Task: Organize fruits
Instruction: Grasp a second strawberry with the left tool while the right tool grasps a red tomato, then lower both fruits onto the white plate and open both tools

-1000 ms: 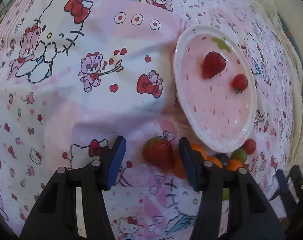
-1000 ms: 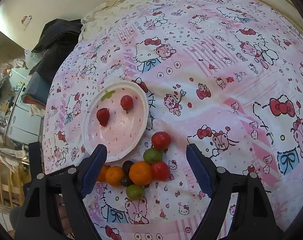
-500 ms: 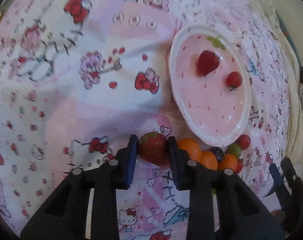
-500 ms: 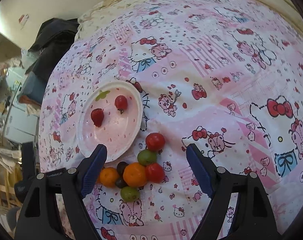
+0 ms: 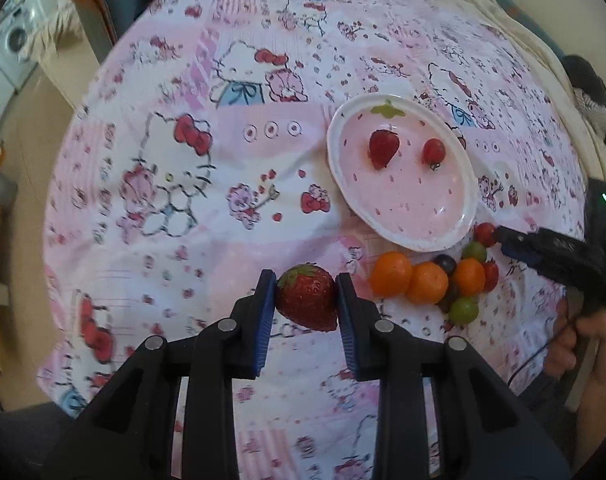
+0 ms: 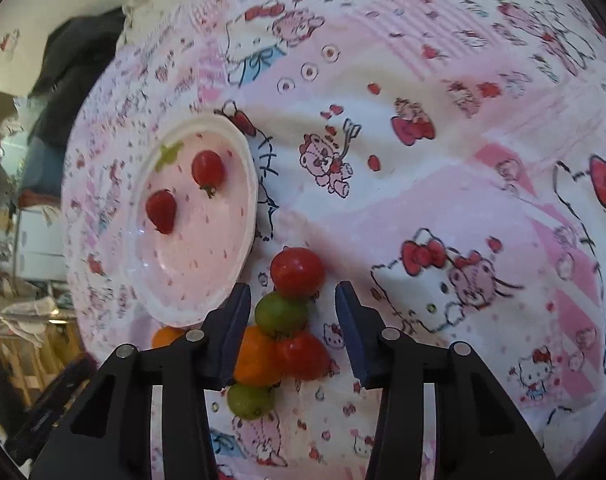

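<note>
My left gripper is shut on a large red strawberry and holds it above the cloth, left of the fruit pile. A pink plate holds a small strawberry and a red tomato. The pile holds oranges, a dark grape, green fruits and red tomatoes. My right gripper is open, low over the pile, its fingers either side of a green fruit with a red tomato just beyond. The plate lies at its left.
A pink cartoon-print cloth covers the round table. The right gripper's body and a hand show at the right of the left wrist view. Floor, a washing machine and dark clothing lie beyond the table edge.
My left gripper closed on the large strawberry and lifted it up and back. My right gripper dropped toward the fruit pile and its fingers narrowed around the green fruit.
</note>
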